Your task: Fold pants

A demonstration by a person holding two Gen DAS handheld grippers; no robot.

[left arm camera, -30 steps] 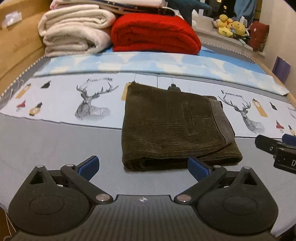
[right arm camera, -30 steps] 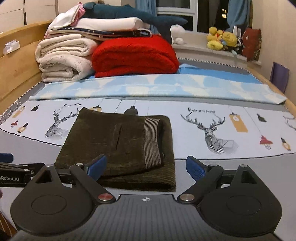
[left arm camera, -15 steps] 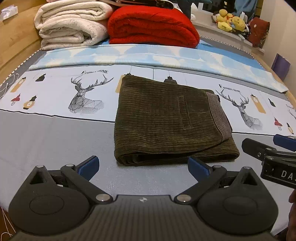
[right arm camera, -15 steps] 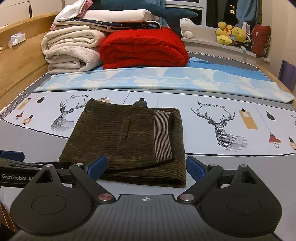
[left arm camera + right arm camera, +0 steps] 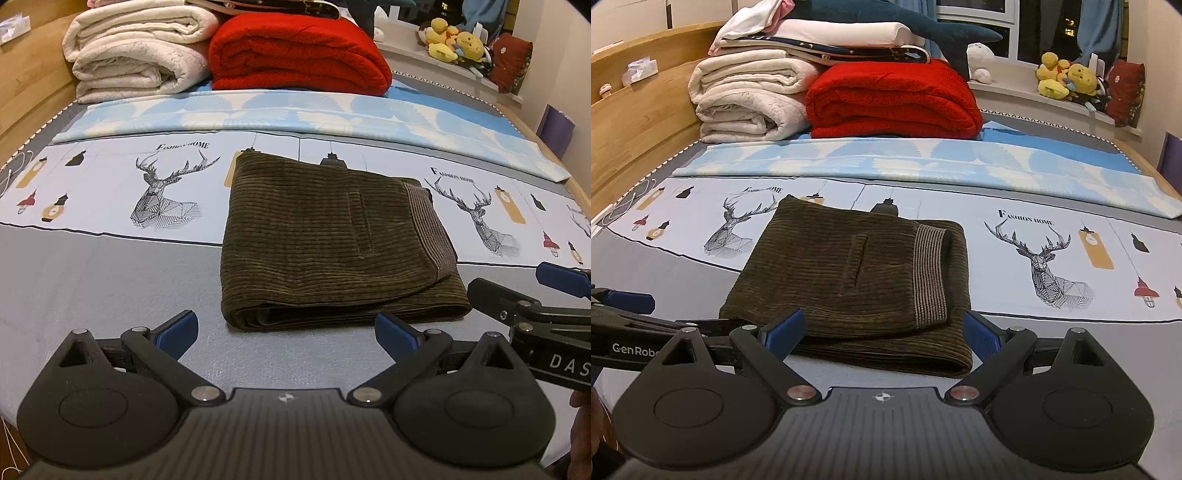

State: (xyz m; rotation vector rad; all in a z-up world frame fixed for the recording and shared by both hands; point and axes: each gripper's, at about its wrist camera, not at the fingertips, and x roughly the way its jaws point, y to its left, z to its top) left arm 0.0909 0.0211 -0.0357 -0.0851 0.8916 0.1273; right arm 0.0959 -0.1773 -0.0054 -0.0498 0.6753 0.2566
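Pants: the dark olive corduroy pants lay folded into a compact rectangle on the bed, just ahead of both sets of jaws, ribbed waistband on top toward the right.
Left gripper: the black left gripper with blue pads hovered short of the near folded edge, jaws spread wide, gripping nothing.
Right gripper: the matching right gripper sat at the near right corner, jaws likewise spread and empty.
Stage: the fold looked essentially done; only tidying seemed left.
Doing it well: any last touch should press layers flat from above and square the near edge, without dragging the top layer askew.
Bed: grey and deer-print bedsheet under the pants.
Beyond: red folded blanket and cream blankets well ahead.
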